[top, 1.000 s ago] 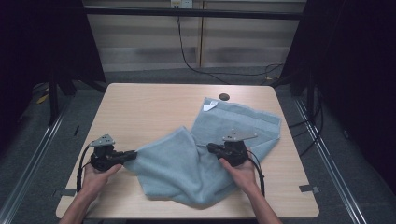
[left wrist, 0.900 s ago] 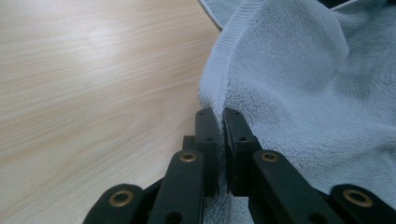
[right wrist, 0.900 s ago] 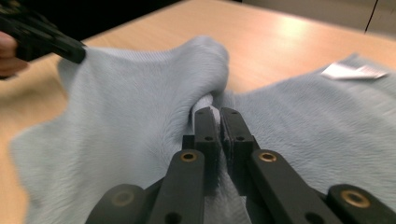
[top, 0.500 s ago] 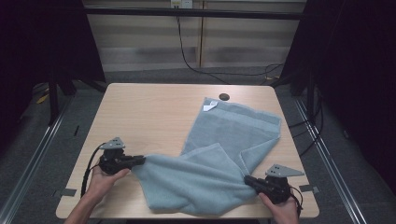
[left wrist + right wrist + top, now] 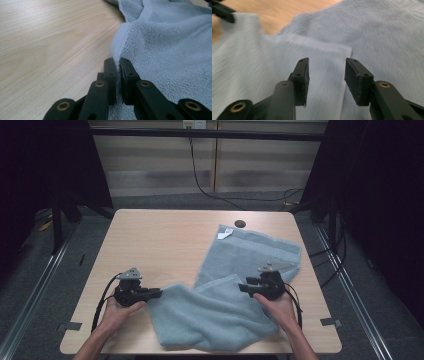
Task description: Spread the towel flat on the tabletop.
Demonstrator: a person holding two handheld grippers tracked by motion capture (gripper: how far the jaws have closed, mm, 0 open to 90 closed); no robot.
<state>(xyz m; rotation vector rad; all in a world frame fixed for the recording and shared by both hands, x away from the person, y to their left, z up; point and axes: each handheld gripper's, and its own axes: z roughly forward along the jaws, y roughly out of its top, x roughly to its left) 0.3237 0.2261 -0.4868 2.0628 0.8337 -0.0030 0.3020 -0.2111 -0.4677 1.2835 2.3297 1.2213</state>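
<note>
High view shows a light blue towel (image 5: 235, 290) lying on the right half of a wooden table (image 5: 165, 245). The far part lies flat. The near part is bunched and folded over itself, close to the front edge. A small white tag (image 5: 224, 234) sits at the far corner of the towel, near a dark round hole (image 5: 240, 224) in the table.

In that same picture, the left gripper (image 5: 150, 293) is at the left corner of the towel. In the left gripper view, its black jaws are pressed together with the edge of the towel (image 5: 160, 50) pinched between them. So it has a good hold.

The right gripper (image 5: 243, 287) hangs over the middle of the towel, where one layer lies on another. In the right gripper view, its jaws stand wide apart with nothing between them. Under them is a straight edge of the towel (image 5: 319, 47).

The job looks like folding or spreading the towel. I think the next thing is for the right gripper to grab that edge.

To do it well, the left gripper should hold tight and not pull. The right gripper should go down slowly until one jaw slides under the top layer. It should pinch just that one layer, not both. It should grab close to a corner, so the towel lifts evenly. If it grabs in the middle, the towel may bunch up more.
</note>
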